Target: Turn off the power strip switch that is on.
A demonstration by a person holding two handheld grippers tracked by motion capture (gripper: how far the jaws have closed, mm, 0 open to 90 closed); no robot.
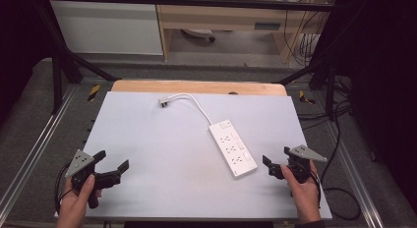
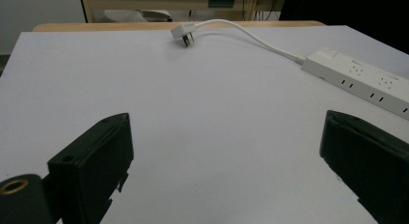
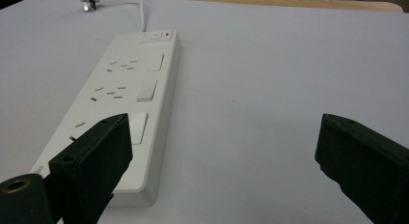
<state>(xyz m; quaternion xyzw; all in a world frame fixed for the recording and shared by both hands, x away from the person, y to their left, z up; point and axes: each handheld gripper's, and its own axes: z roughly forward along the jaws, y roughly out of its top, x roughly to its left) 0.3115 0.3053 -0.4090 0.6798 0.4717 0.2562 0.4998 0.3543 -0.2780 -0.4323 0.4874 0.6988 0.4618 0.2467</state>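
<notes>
Pale grey sheeting covered the bench (image 1: 162, 139), with a strip of bare wood showing along its far edge and a dark metal frame around it. Your left tool (image 1: 112, 165) sat near the front left corner, gripped in your left hand (image 1: 78, 198), its 2 black jaws spread wide with nothing between them. In the left gripper view those jaws stood far apart over bare bench. Your right tool (image 1: 275, 158) rested near the front right edge in your right hand (image 1: 302, 188), jaws likewise spread and gripping nothing. The white power strip (image 1: 232, 147) lay flat on the bench, right of centre and angled, its near end just beside your right tool but apart from it. In the right gripper view the strip (image 3: 120, 103) ran away from the left jaw, showing 3 sockets and a switch at its far end. Its white cable (image 1: 196, 104) curved toward the far edge and ended in the plug (image 1: 164, 102), lying loose on the bench, well apart from both tools
</notes>
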